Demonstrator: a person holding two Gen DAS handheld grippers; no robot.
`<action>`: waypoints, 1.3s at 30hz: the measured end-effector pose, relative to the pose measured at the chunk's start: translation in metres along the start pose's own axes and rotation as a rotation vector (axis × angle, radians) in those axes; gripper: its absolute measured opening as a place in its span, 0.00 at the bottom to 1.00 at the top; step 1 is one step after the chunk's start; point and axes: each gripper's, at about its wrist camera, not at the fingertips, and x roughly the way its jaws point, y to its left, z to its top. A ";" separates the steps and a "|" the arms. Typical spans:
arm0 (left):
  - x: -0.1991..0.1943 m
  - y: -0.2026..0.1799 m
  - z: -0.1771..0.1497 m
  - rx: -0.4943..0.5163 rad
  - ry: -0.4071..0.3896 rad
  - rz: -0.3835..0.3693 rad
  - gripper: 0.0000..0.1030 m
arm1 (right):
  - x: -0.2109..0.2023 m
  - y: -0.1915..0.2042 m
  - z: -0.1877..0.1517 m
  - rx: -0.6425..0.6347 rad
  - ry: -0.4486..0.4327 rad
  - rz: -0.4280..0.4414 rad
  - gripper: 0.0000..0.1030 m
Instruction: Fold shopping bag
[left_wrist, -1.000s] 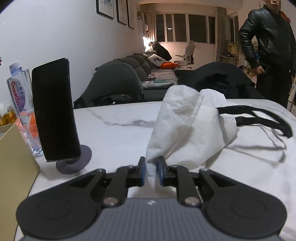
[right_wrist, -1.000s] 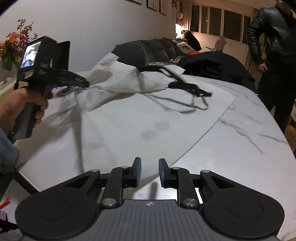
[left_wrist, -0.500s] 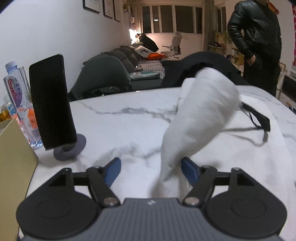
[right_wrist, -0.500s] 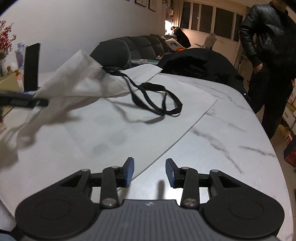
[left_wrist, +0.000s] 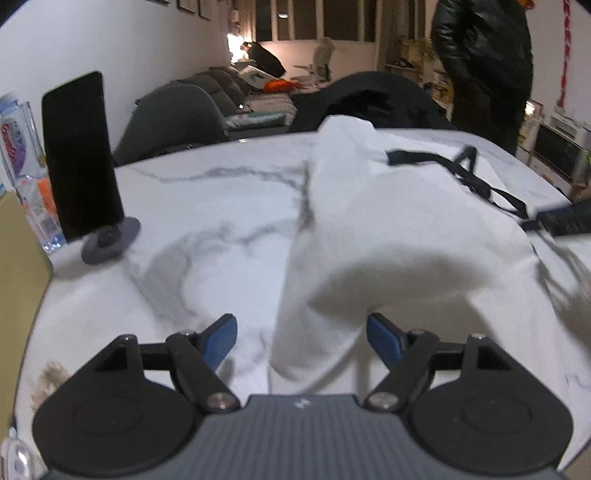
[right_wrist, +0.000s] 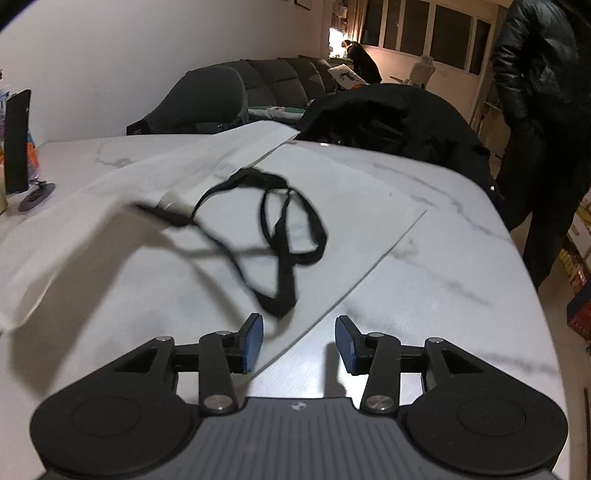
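Shopping bag (left_wrist: 388, 236) is lying half-folded across the table (left_wrist: 207, 221); left gripper (left_wrist: 303, 334) is gaping, empty; right gripper (right_wrist: 299, 343) (also spread) should be tucking the handles (right_wrist: 280, 236) inward first.

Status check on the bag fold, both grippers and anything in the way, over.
Left gripper open, right gripper open, neither gripping. White shopping bag heaped loose on marble table, black handles tangled on top. Phone on stand stands clear of bag.

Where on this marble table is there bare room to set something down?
Free: the marble table between the phone stand and the white bag, and the right side beyond the bag's edge. Crowded: the middle, under the bag and its black handles.
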 end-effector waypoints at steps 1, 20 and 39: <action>0.000 -0.001 -0.003 0.000 0.005 0.003 0.74 | 0.003 -0.004 0.003 -0.004 0.001 0.005 0.41; 0.004 0.002 -0.008 -0.034 0.063 -0.007 0.58 | 0.041 -0.075 0.044 -0.038 -0.017 0.163 0.49; 0.019 0.007 0.012 -0.055 0.063 0.115 0.19 | 0.115 -0.124 0.085 -0.042 -0.015 0.093 0.50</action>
